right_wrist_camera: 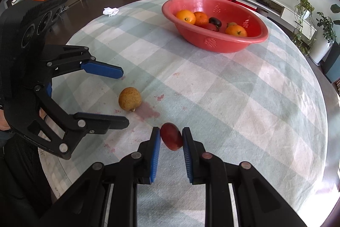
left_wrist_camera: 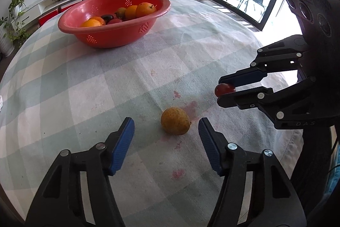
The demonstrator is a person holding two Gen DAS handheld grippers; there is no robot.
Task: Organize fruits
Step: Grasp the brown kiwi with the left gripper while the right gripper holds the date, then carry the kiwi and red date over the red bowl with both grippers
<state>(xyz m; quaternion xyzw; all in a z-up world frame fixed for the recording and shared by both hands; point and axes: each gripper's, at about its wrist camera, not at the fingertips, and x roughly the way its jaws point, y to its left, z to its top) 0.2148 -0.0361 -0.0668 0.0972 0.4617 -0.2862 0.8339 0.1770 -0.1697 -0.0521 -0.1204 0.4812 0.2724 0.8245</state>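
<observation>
Far across the checked tablecloth (left_wrist_camera: 106, 82): one red bowl (left_wrist_camera: 119, 35) holding three oranges (right_wrist_camera: 186, 16), a dark fruit, a red one and a brownish one. Nearer: one yellow-brown fruit (left_wrist_camera: 174, 120), loose between the spread fingers of the left gripper (left_wrist_camera: 166, 131), untouched. To the right: right gripper (right_wrist_camera: 171, 137) clenched on one small red fruit (right_wrist_camera: 171, 136), long axis tilted near-upright between the pads.

left gripper (left_wrist_camera: 166, 127) pointing downward with jaws apart, right gripper (right_wrist_camera: 171, 137) closed, also angled downward.
</observation>
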